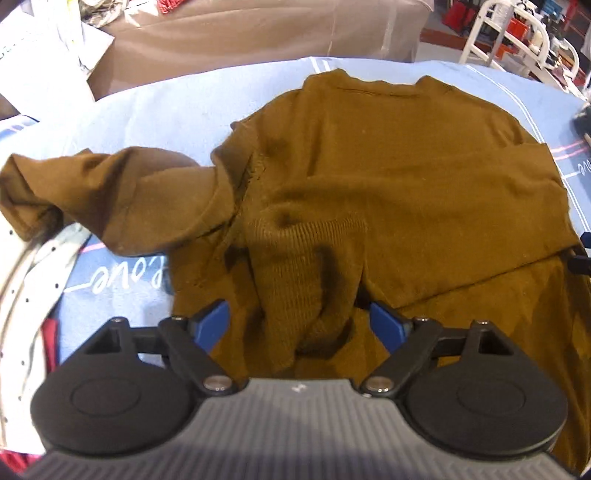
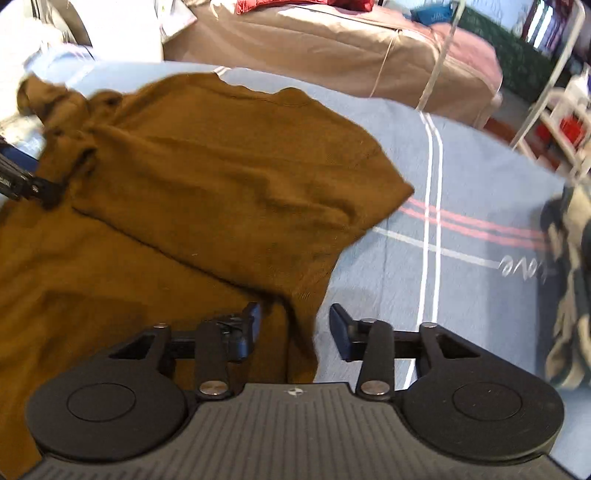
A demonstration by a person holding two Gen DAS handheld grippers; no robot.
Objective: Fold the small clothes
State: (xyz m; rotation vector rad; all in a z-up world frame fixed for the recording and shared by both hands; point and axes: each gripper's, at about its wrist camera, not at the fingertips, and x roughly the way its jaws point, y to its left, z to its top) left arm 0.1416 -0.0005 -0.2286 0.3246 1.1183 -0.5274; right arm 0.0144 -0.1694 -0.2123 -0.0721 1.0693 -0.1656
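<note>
A brown knit sweater (image 1: 388,166) lies spread on a light blue blanket (image 1: 155,110) printed with "Love". One sleeve (image 1: 110,192) trails off to the left, and a ribbed cuff (image 1: 306,266) is folded in over the body. My left gripper (image 1: 299,325) is open just above that cuff, which lies between the blue pads (image 1: 212,325) without being pinched. In the right wrist view the sweater (image 2: 221,166) has one side folded across its body. My right gripper (image 2: 295,328) is open over the sweater's right edge, its right fingertip above bare blanket (image 2: 480,177).
A brown-covered couch (image 1: 258,33) stands beyond the blanket, with a white chair (image 1: 517,33) at the far right. A camouflage garment (image 2: 569,288) lies at the blanket's right edge. A white perforated rim (image 1: 29,277) and red cloth (image 1: 50,343) sit at the near left.
</note>
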